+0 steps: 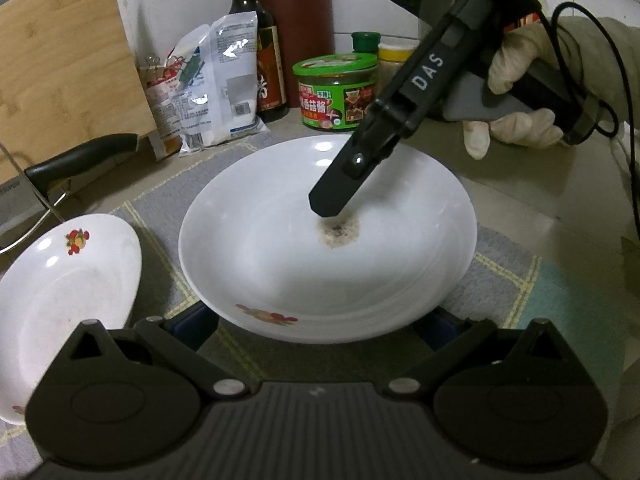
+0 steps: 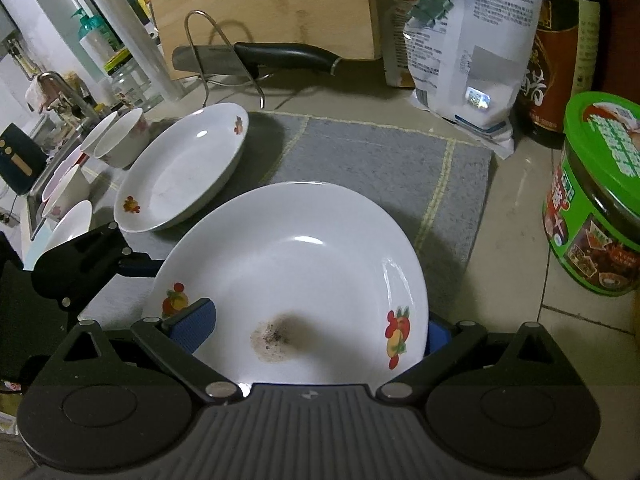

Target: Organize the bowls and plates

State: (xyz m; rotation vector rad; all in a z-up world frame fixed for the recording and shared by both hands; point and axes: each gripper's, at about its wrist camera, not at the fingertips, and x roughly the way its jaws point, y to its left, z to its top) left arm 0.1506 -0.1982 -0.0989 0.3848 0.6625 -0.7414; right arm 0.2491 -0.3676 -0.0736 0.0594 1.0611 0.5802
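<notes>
The big plate (image 2: 288, 280) could slip and crack on the counter, because its rim is smooth and it has a burnt spot (image 2: 272, 338) in the middle; a tilt would start it sliding. It sits on the gray mat (image 2: 380, 160), near the mat's front edge. The right gripper (image 2: 316, 330) has its blue fingers (image 2: 192, 328) spread wide, one over the plate, one under its rim. The left gripper (image 1: 316, 320) is spread too, its fingers low beside the plate's rim; a smaller plate (image 2: 180, 168) lies at the mat's left edge.

Right tongs (image 2: 316, 332) spread wide, blue pads (image 2: 194, 330) well apart. Gloved right hand (image 1: 520, 92) at 2 o'clock, gripping handle, tongs angled down toward 8. Left tongs (image 1: 316, 330) spread wide too.
</notes>
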